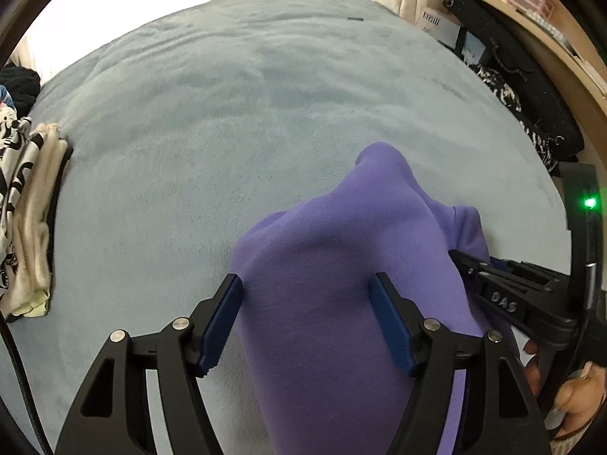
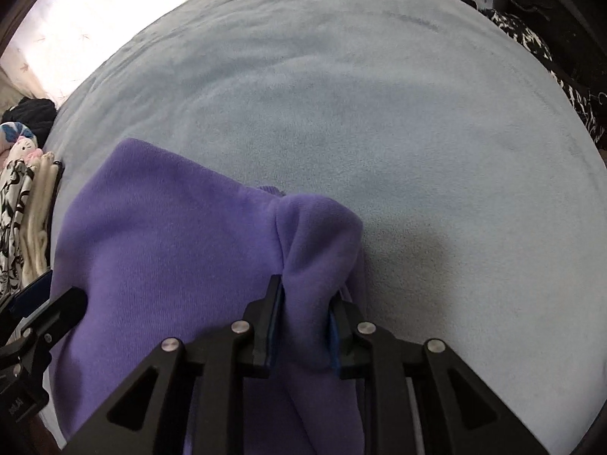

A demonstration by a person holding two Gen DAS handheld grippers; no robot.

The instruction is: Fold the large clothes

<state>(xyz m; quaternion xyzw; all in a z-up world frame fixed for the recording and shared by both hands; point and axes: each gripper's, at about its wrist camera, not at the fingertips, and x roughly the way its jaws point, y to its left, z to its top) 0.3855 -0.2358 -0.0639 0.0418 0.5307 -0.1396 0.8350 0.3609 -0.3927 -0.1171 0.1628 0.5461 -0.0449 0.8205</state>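
In the left wrist view, the left claw (image 1: 305,314) stands wide open over the purple top (image 1: 322,265), which lies on the blue bed (image 1: 227,113). Its pads do not press the cloth.

In the right wrist view, the right claw (image 2: 305,318) pinches a bunched fold of the purple top (image 2: 170,227). A pile of folded clothes (image 2: 26,220) sits left of the top.

The fold looks just begun. Next, the left claw likely needs to grab an edge.
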